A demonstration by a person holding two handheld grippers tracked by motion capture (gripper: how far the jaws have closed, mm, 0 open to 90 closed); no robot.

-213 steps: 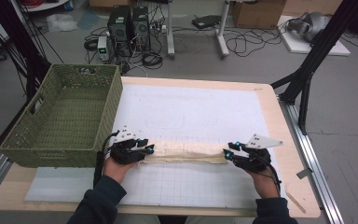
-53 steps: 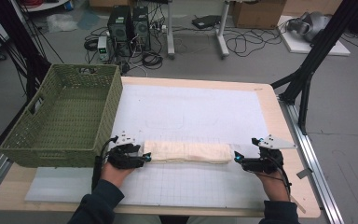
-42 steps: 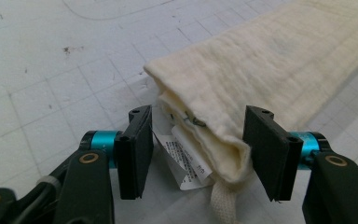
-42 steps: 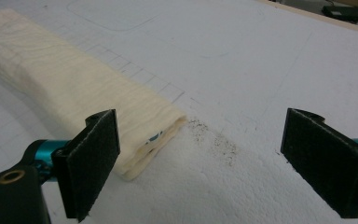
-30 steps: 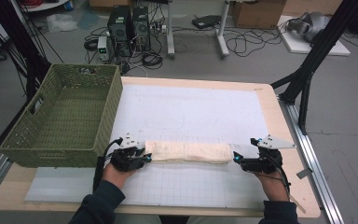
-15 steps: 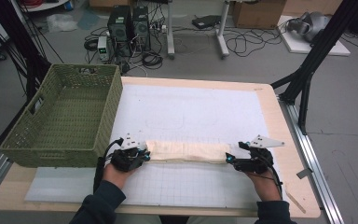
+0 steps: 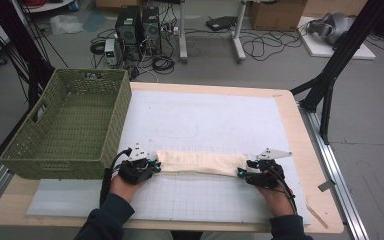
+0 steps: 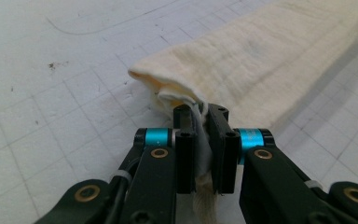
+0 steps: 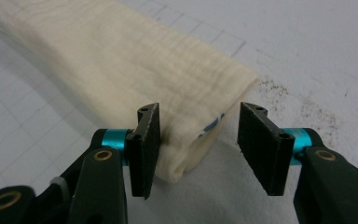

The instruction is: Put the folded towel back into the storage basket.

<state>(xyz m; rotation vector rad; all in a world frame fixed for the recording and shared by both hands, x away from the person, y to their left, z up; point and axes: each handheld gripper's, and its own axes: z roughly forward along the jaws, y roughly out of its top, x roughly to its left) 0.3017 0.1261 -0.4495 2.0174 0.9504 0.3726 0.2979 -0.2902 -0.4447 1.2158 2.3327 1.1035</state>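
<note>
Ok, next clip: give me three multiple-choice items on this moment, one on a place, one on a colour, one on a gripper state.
1. Where is the basket?
A. on the table's left side
B. on its right side
C. on the floor

2. What colour is the cloth?
A. blue
B. cream
C. black

3. How does the left gripper stand?
A. wide open above the cloth
B. shut on the cloth
C. inside the basket

Answers: 1 A, the high view shows it left of the cloth. 2 B, it is cream in every view. 3 B, the left gripper view shows the cloth's end pinched between the jaws.
</note>
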